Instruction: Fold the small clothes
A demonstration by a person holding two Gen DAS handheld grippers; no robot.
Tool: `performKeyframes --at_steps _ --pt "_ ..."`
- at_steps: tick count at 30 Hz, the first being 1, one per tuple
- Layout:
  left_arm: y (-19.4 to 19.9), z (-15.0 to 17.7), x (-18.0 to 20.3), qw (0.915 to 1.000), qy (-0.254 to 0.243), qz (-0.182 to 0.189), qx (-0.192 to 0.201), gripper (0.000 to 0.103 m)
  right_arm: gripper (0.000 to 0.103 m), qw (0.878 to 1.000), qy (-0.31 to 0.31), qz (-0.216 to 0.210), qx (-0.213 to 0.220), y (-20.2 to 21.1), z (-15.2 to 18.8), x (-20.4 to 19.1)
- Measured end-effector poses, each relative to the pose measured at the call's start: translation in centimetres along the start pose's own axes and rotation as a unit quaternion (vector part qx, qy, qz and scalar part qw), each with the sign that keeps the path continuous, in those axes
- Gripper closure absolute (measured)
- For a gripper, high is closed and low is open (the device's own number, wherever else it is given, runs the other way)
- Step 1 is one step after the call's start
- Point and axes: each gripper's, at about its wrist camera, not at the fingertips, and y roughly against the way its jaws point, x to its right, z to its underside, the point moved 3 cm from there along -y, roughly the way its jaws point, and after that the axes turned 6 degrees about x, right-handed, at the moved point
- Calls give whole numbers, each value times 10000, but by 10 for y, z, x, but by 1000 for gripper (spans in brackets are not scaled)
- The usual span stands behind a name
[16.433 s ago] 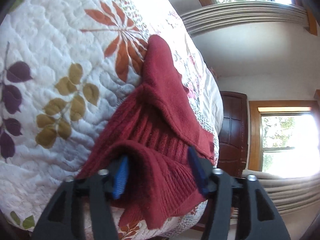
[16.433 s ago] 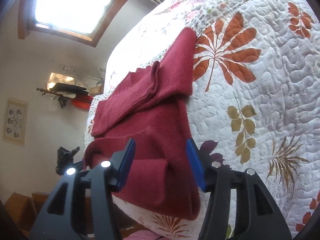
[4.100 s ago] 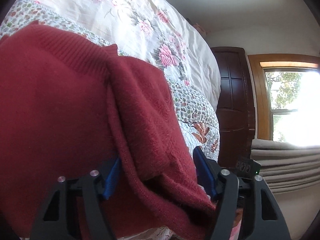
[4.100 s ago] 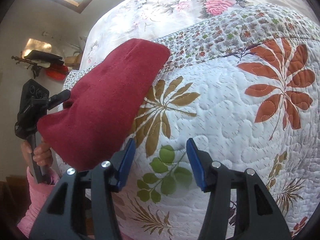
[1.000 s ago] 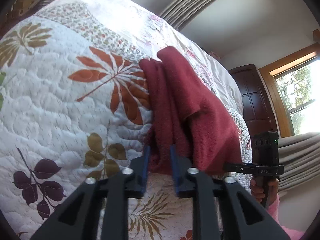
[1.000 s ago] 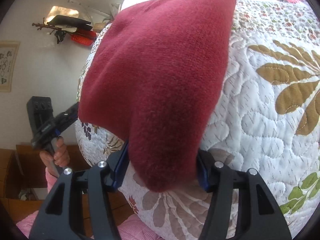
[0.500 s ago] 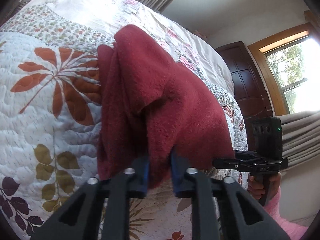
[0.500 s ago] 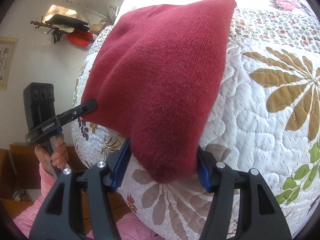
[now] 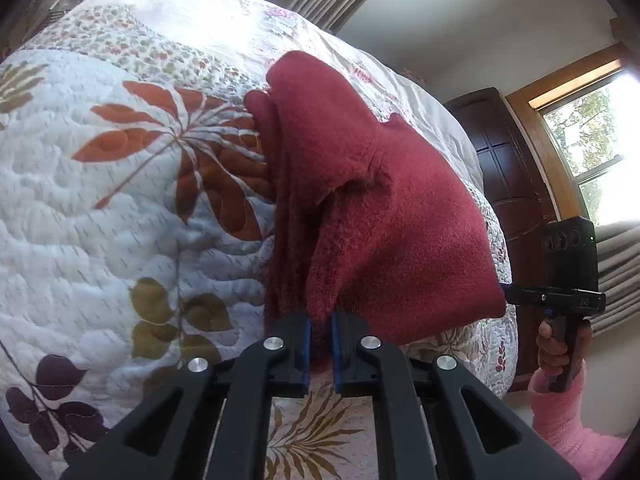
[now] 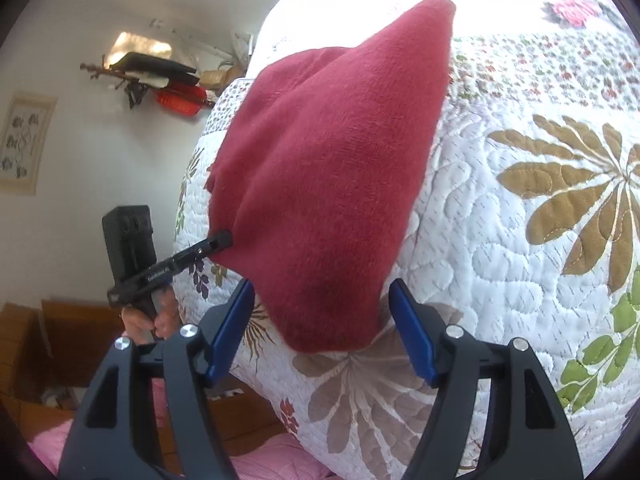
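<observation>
Left wrist, one red sweater (image 9: 384, 216) (folded), pinched

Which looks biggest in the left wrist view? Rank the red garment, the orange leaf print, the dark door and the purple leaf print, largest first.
1. Red garment, though it is nearest the camera.
2. Orange leaf print.
3. Dark door.
4. Purple leaf print.
The door stands far back, so only its apparent size is ranked; fisheye distortion makes the edges unreliable.
</observation>
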Motion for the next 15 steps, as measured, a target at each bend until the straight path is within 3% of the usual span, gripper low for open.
performKeyframes --at_steps 2,4,8,11,12,14,15 --pt "-1 -1 6 9999 -137 -34 41 95 61 9997 -58 168 -182 -10 3 8" --pt "-3 -3 8 9997 -218 -82 13 95 67 9991 44 308 -284 -19 11 11" --pt "-12 -1 6 9995 -270 -177 -73 94 68 9967 311 681 -314 -33 20 11" --pt "-12 -2 4 9996 -200 -192 -103 91 66 9968 380 643 -294 -29 18 5" --pt "-9 -4 4 9997 -173 -135 -139 86 61 9970 384 610 -264 -23 16 3" --pt "-3 -13 6 9997 -102 20 -221 59 42 9964 533 654 -49 -5 11 -1" --pt "5 -17 7 9998 -76 52 -189 38 35 9951 649 738 80 4 8 -2"
